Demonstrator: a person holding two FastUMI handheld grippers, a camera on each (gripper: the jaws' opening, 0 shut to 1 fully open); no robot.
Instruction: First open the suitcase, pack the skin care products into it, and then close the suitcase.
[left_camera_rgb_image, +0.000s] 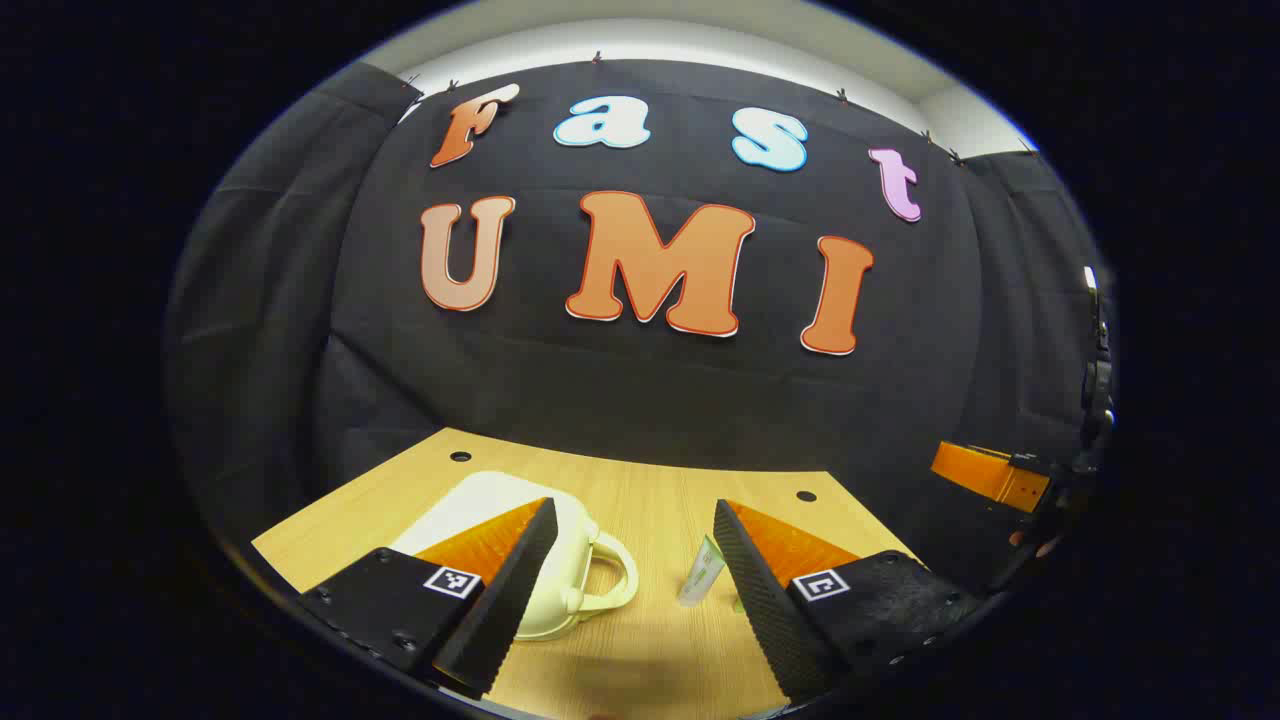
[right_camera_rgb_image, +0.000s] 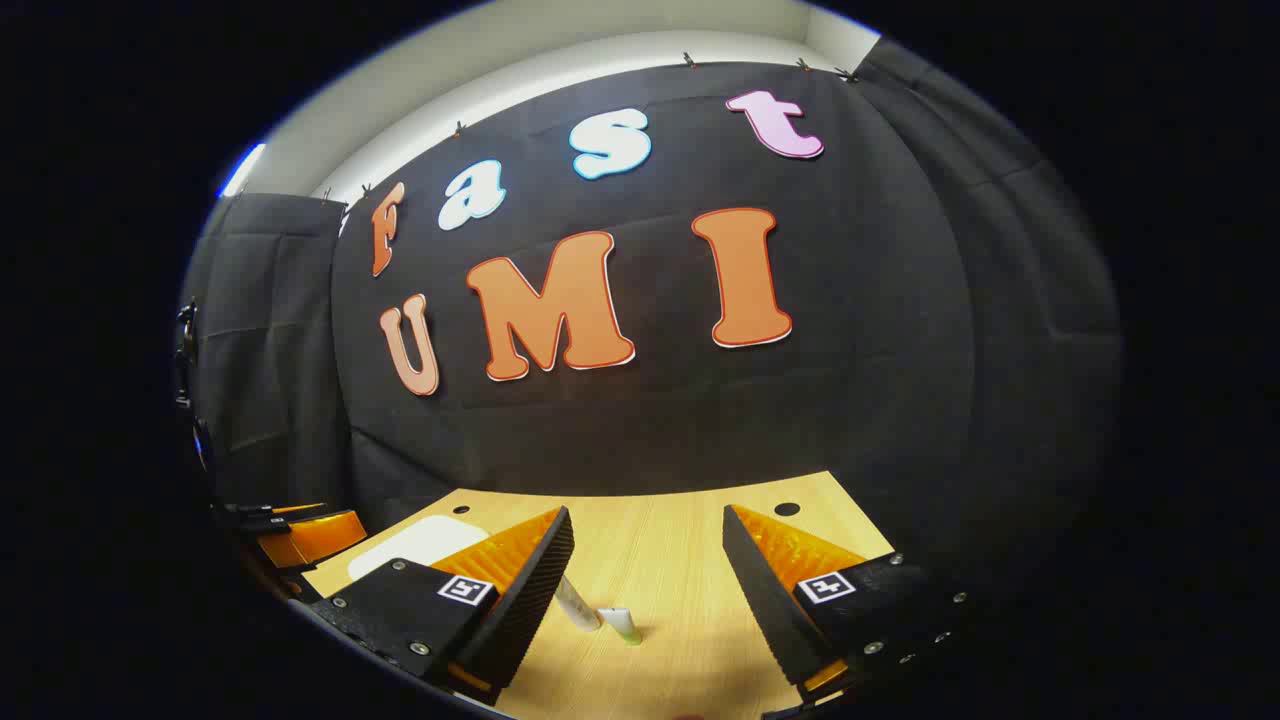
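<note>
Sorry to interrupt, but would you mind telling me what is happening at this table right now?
A person holds a claw in each hand above a wooden table, and packing has not started. The left claw is open and empty, hovering over a closed cream suitcase with its handle facing right. The right claw is also open and empty, with skin care tubes lying on the table between its fingers. Nothing is gripped.

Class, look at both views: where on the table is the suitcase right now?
In the left gripper view the suitcase lies closed on the table's left part, behind that gripper's left finger, handle toward a tube.
</note>
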